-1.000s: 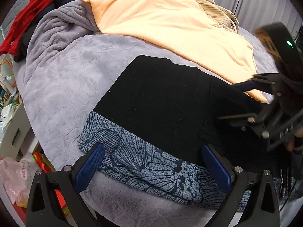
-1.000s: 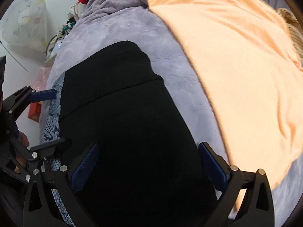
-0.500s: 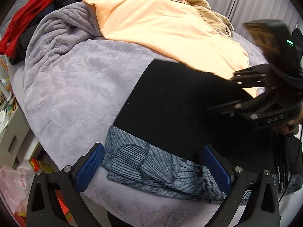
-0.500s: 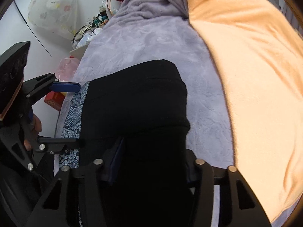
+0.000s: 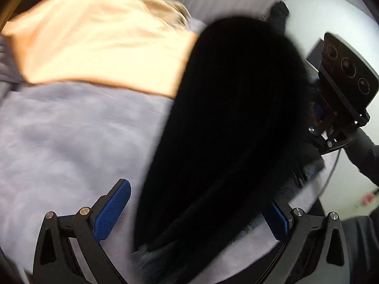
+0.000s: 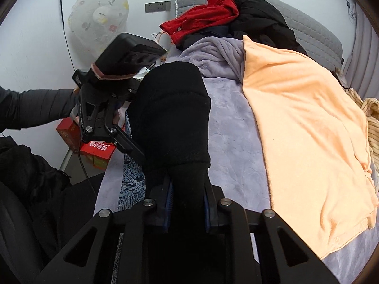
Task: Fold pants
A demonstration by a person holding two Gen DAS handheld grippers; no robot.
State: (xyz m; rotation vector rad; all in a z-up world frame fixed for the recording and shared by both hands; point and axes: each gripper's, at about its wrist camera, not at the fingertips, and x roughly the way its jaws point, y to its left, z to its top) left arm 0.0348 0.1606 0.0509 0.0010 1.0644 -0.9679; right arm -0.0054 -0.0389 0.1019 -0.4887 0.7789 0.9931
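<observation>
The black pants [image 6: 170, 118] rise off the lilac blanket [image 6: 232, 127] in a bunched fold. My right gripper [image 6: 187, 201] grips their near end, both blue pads pressing the cloth while the jaws are still closing. The left wrist view is blurred. There the pants [image 5: 232, 123] hang as a dark mass, and the lower part runs between the spread blue pads of my left gripper [image 5: 194, 215], which stands open. The left gripper's black frame [image 6: 94, 108] shows beside the pants' left edge. A blue-grey patterned cloth [image 6: 130, 179] lies under the pants.
An orange towel [image 6: 303, 123] covers the right half of the bed. Red and black clothes [image 6: 203, 19] are piled by the grey headboard [image 6: 308, 23]. A striped garment [image 6: 369, 108] lies far right. Red boxes [image 6: 94, 146] and a fan [image 6: 99, 16] stand left of the bed.
My right jaws closed on the black pants and lifted them from flat into a raised bunch. The left gripper swung and rolled towards the right, staying open.
</observation>
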